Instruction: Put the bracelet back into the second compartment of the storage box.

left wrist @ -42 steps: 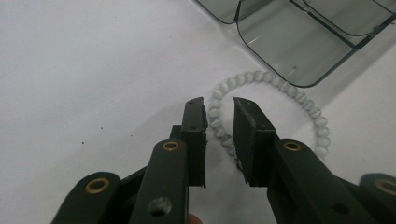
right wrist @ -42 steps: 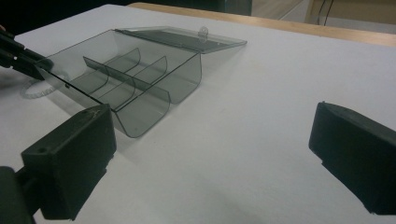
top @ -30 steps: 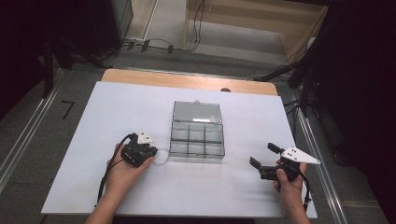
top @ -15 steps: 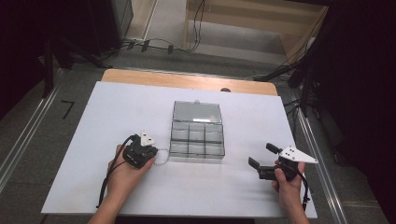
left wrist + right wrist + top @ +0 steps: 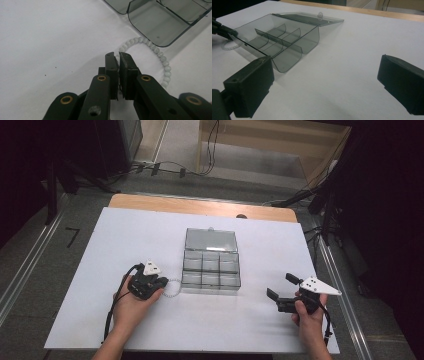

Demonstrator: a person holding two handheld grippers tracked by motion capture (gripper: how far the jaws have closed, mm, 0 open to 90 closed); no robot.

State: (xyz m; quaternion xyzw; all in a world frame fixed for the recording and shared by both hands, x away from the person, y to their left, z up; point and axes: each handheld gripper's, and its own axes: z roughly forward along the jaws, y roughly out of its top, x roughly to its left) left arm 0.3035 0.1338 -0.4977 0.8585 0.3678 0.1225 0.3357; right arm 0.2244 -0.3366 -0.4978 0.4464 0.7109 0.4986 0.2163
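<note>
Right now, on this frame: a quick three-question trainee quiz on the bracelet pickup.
1. True or false: the box lid is shut.
2. The left gripper jaws are closed on: A) the bracelet B) the box wall C) a cable.
3. How do the right gripper jaws stand?

Key:
1. False; the lid lies open behind the compartments.
2. A; a bead strand sits pinched between them.
3. Wide apart, with nothing between, right of the box.

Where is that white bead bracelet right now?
The bead bracelet lies on the white table, left of the clear box, with the left gripper shut on it.
</note>
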